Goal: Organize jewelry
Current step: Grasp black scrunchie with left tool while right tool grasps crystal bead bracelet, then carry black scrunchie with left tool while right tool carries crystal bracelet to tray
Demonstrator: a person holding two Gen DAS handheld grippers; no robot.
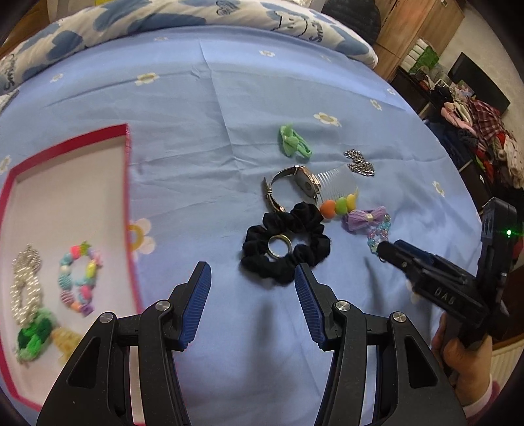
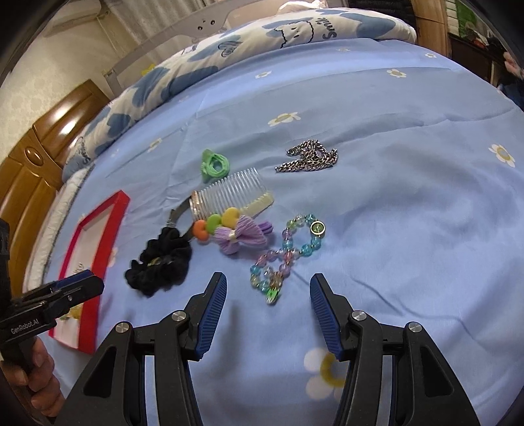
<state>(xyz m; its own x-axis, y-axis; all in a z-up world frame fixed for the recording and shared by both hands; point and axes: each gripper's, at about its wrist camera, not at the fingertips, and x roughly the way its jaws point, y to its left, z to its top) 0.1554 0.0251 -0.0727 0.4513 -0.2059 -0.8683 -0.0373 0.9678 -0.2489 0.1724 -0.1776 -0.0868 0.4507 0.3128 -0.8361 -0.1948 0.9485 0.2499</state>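
Note:
Jewelry lies on a blue bedsheet. A black scrunchie [image 1: 286, 242] with a gold ring [image 1: 279, 246] in its hole lies just ahead of my open, empty left gripper [image 1: 252, 272]. My open, empty right gripper [image 2: 268, 283] hovers just short of a pastel bead bracelet [image 2: 288, 250]. Beyond are a purple bow [image 2: 240, 236], a clear comb [image 2: 232, 193], a wristwatch [image 1: 294, 183], a green hair tie [image 2: 214, 164] and a silver chain [image 2: 308, 160]. A red-rimmed tray [image 1: 126, 183] at the left holds a bead bracelet [image 1: 80, 278], pearl strings [image 1: 26, 285] and a green item [image 1: 34, 337].
A rolled quilt with blue prints [image 1: 183, 16] lies along the far side of the bed. Wooden furniture [image 2: 39, 154] stands at the left, and a cluttered shelf with clothes [image 1: 475, 124] at the right. The right gripper also shows in the left wrist view [image 1: 384, 250].

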